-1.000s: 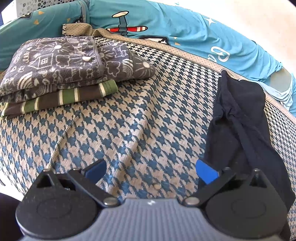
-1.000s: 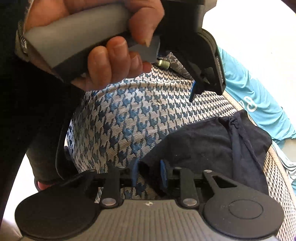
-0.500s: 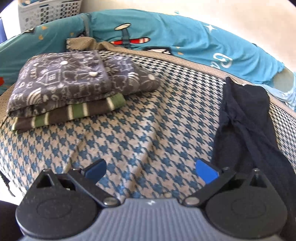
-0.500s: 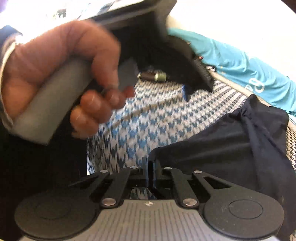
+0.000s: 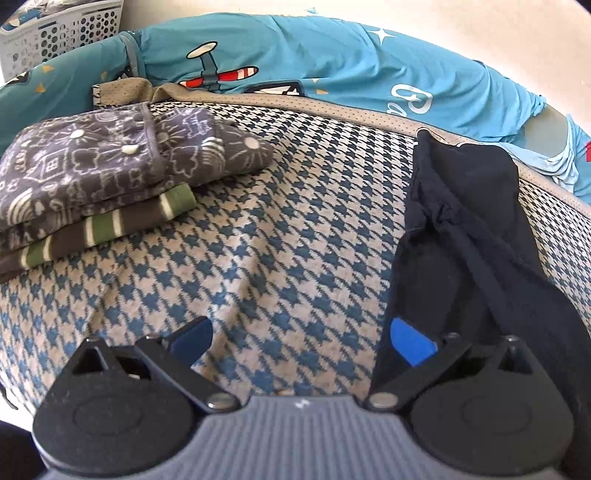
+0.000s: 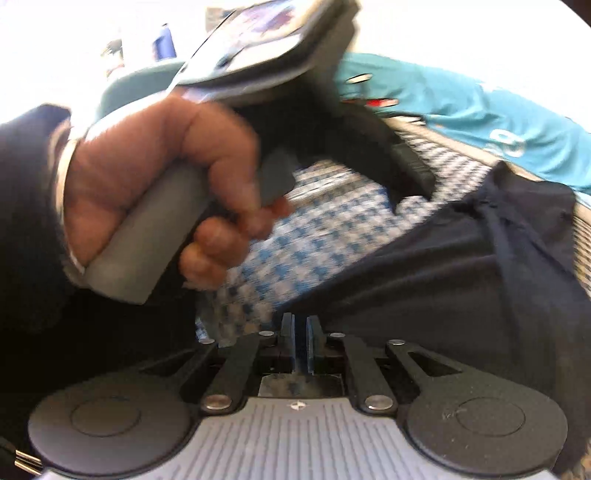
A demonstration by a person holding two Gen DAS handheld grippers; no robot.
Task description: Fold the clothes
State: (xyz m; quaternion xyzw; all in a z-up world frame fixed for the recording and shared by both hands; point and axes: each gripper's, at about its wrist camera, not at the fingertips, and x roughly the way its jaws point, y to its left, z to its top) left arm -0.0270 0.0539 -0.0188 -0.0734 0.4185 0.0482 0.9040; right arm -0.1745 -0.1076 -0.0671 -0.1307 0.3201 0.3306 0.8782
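A black garment (image 5: 461,221) lies crumpled lengthwise on the right side of the houndstooth cover (image 5: 277,240). My left gripper (image 5: 301,338) hovers over the cover with its blue pads wide open and nothing between them; its right pad (image 5: 410,343) is at the garment's near left edge. In the right wrist view, my right gripper (image 6: 300,332) is shut on the near corner of the black garment (image 6: 461,277), and the cloth pulls taut from the pads. A hand (image 6: 147,177) holding the left gripper's grey handle fills the upper left, blurred.
A folded stack sits at the far left: a grey patterned piece (image 5: 110,166) on a green-and-brown striped one (image 5: 110,225). Teal printed bedding (image 5: 332,62) runs along the back. A white laundry basket (image 5: 62,33) stands in the far left corner.
My right gripper closed on the black garment's corner, then rose and rolled with it. The left gripper shifted over the cover, its pads still open.
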